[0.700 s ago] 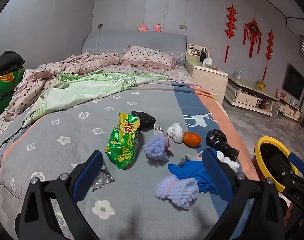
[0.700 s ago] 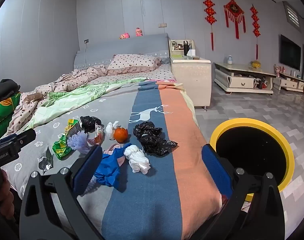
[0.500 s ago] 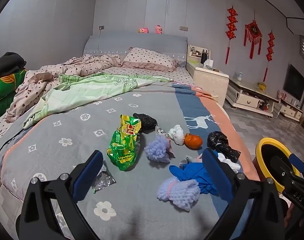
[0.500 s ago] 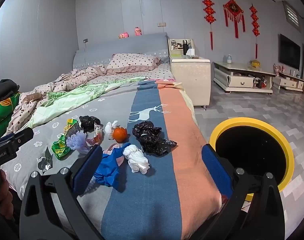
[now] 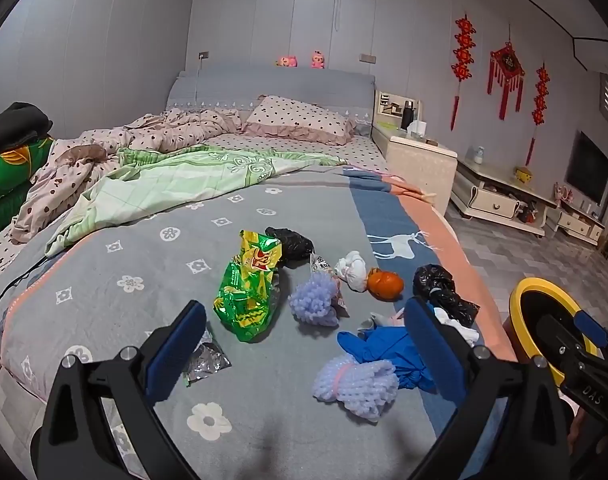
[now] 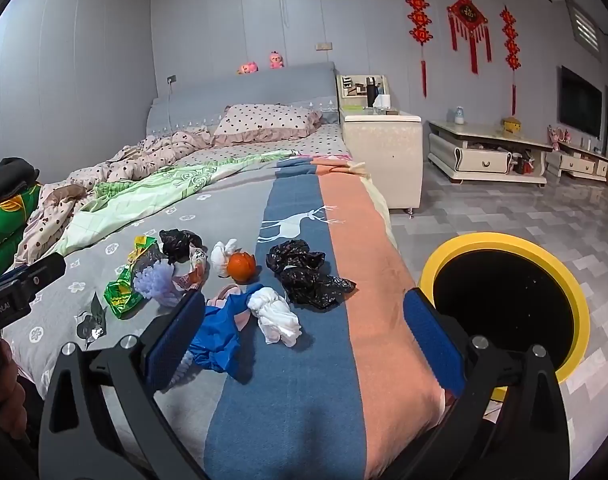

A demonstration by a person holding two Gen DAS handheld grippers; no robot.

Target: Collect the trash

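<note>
Trash lies scattered on the bed's foot: a green snack bag (image 5: 249,286), two purple foam nets (image 5: 316,300) (image 5: 358,386), a blue glove (image 5: 388,344), an orange peel (image 5: 386,284), black plastic bags (image 5: 444,292) (image 5: 289,242), white tissue (image 5: 354,268) and a silver wrapper (image 5: 203,360). My left gripper (image 5: 304,344) hangs open above the near edge, nothing between its fingers. My right gripper (image 6: 304,336) is open over the blue and orange stripes, near a white tissue (image 6: 275,316), the black bag (image 6: 308,274) and the orange peel (image 6: 241,266). A yellow-rimmed bin (image 6: 504,300) stands on the floor beside the bed.
A rumpled green quilt (image 5: 175,184) and dotted bedding cover the bed's far half. A bedside cabinet (image 6: 384,152) and low white TV stand (image 6: 484,156) line the right wall. Tiled floor (image 6: 504,216) lies right of the bed. A hand (image 6: 3,392) holds the left gripper.
Both views have shifted slightly; the trash sits a little lower and farther right in the left wrist view. Both grippers stay open and nothing on the bed has moved.
</note>
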